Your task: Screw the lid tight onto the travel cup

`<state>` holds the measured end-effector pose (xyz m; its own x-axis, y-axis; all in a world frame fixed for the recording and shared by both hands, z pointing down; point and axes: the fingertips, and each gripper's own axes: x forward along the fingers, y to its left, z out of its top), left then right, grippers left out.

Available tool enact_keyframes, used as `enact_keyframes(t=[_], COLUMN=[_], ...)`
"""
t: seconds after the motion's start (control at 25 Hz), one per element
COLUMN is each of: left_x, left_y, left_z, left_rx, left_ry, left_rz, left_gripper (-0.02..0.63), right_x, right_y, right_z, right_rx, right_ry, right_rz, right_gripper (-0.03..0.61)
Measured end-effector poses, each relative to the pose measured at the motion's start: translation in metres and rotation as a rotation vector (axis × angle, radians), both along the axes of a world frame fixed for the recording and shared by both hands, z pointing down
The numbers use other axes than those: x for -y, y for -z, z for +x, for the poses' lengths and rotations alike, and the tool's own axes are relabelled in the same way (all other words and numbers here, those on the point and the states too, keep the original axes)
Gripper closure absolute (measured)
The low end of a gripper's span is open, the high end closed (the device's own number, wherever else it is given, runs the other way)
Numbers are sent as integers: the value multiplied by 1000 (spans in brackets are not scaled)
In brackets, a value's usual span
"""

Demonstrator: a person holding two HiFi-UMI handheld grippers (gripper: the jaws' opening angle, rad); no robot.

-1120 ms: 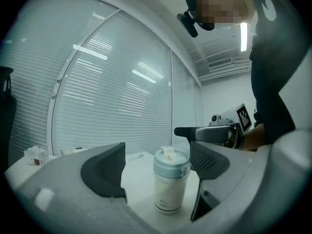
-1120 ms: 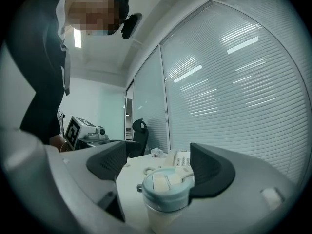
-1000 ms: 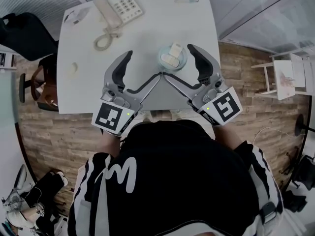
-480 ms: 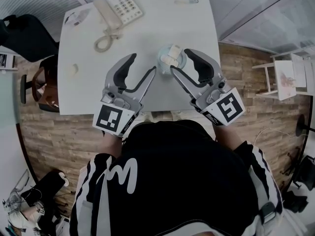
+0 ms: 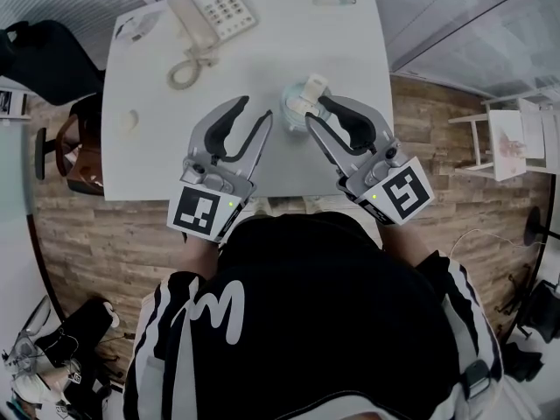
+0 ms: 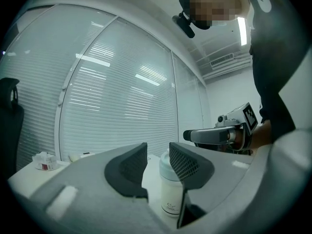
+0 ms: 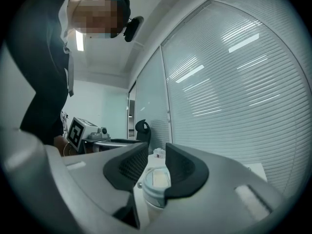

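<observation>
1. At the left of the head view, a corded telephone lies near the back edge of the white desk, and its coiled cord curls toward us
2. The left gripper hovers level above the desk, just left of the cup and not touching it. Its jaws have just been closing and now stand a narrow gap apart, with nothing between them. In the left gripper view we see the cup beyond the jaws, partly behind the right-hand one
3. The travel cup stands upright on the desk between our two grippers. It has a pale, frosted body, and the lid sits on its mouth with a whitish tab on top. We cannot tell whether the lid is screwed down, and with the lid covering it we cannot see what the cup holds
4. The right gripper is level at the cup's right side. Its jaws have also just been closing and are now only a narrow gap apart. In the right gripper view the lid shows in that gap at the jaw tips, its right edge hidden behind one jaw. We cannot make out whether either pad touches it
</observation>
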<state>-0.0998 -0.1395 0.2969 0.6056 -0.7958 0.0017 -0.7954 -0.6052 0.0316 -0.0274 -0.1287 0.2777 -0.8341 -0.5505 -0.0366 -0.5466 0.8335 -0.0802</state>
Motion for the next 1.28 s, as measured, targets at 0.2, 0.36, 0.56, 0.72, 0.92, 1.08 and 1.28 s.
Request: enact_keyframes(t=[0.2,0.36,0.56,0.72,0.92,1.08,1.28], left_x=[1,1,1,2,4,5,4], left_y=[0,0,-2,-2,2,4,7], left_z=[-1,1,7,6,3,0,1], left_rx=[1,0,3,4,1,1,3], left_ry=[18,18,4,10,24,34,28], left_rz=[5,11,10,13,25,32,37], left_gripper=[520,532,545,560,587,602,612], right_x=[2,2,1,0,1,3,2], right_y=[-1,-2,-3,-3,0,5,3], right_z=[1,1,0,0,1,1,-1], right_rx=[0,-8,-14,-18,-15,20,2], right_ry=[-8,-10,-8,-9,-14,-15,-14], right_rz=[-5,-5,-3,0,0,-17,-21], right_gripper=[490,529,557,565,574,577,580])
